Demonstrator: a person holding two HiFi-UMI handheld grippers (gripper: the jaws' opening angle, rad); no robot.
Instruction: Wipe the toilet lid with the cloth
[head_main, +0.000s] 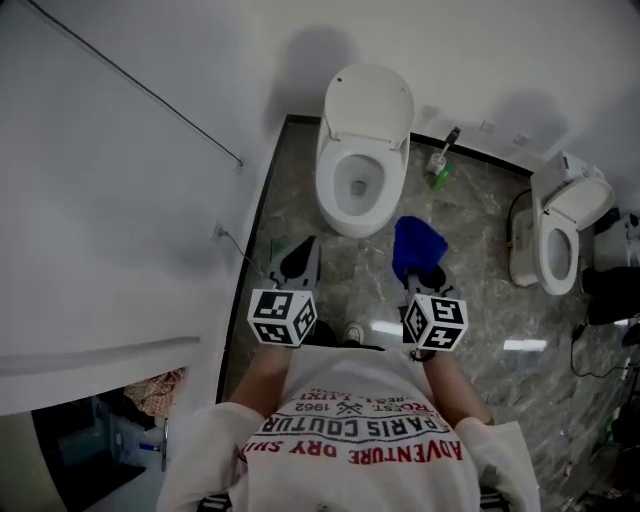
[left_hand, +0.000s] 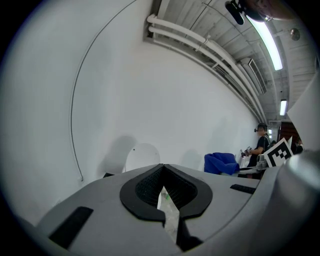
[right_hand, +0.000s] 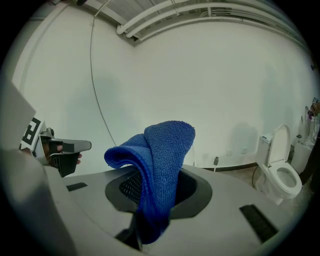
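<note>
Far left is just the white wall (head_main: 120, 200) with a thin cable running down it. Next over, the left gripper (head_main: 299, 256) hangs above the marble floor (head_main: 480, 215), close to the person. Its jaws are together at the tips with nothing between them, and only a thin slit shows behind the pads. Straight ahead of it, against the far wall, sits the toilet (head_main: 328, 190) with its toilet lid (head_main: 372, 98) flipped up and leaning back, well apart from both grippers. The right gripper (head_main: 425, 272) is clamped on the blue cloth (head_main: 418, 245), which sticks up out of the jaws and flops over. The cloth is near the front right of the bowl but not touching it. A toilet brush (head_main: 441, 160) stands right of the bowl, and a second toilet (head_main: 556, 240) sits off to the far right.
</note>
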